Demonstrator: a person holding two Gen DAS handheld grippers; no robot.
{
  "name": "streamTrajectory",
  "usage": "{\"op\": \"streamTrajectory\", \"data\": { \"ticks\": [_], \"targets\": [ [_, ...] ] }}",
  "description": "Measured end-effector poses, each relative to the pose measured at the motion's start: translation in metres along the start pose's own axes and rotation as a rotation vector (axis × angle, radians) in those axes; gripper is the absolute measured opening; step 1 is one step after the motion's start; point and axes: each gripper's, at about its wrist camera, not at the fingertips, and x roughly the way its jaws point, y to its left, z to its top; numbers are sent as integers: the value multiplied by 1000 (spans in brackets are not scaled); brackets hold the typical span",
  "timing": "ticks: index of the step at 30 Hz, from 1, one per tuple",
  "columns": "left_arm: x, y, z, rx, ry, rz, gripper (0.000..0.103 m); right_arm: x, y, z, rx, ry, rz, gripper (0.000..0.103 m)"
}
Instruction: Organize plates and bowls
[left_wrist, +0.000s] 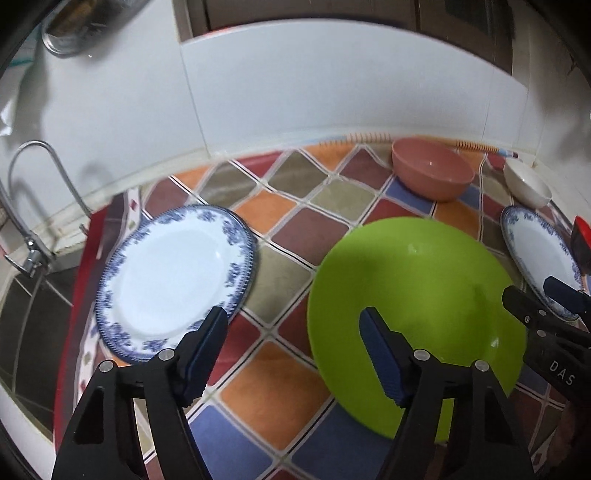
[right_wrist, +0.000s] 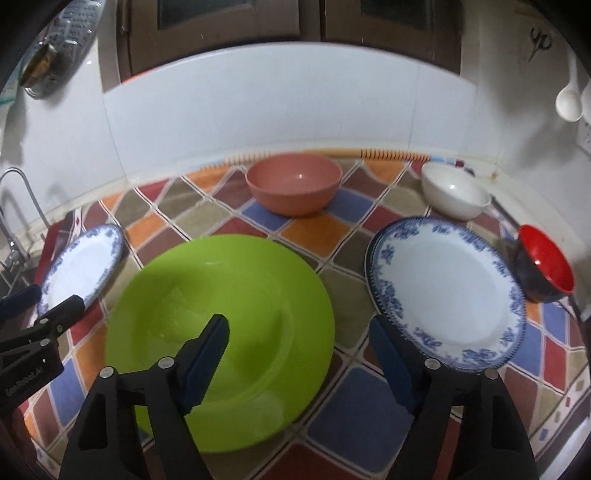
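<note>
Above the green plate (right_wrist: 221, 332) I hold both grippers (left_wrist: 293, 343) (right_wrist: 299, 350) wide and empty; careless closing could chip either blue plate (left_wrist: 173, 280).

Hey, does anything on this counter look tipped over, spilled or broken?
Only the red bowl: it sits tilted, its opening facing sideways, at the counter's right end. The plates and other bowls sit flat and upright, with no spill or crack visible.

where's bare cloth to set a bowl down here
Free: the checkered cloth between the green plate and pink bowl, and the patch near the left blue-rimmed plate. Crowded: the right, where the other blue-rimmed plate, white bowl and red bowl cluster.
</note>
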Motion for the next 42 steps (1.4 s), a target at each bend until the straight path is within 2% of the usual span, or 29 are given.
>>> {"op": "streamTrajectory", "data": {
  "ticks": [13,21,26,33,42],
  "targets": [
    [47,-10,8,-5,113,-80,60,53,-5,2,14,122,23,53],
    [62,-14,8,-22,167,-136,44,62,-5,3,9,141,17,47],
    [63,-15,8,-26,159,-139,42,69,-7,2,19,173,18,43],
    [57,-12,7,-46,159,-134,39,68,-9,2,19,175,16,41],
    [25,2,-1,-91,120,-117,39,51,-2,5,6,161,26,40]
  ]
}}
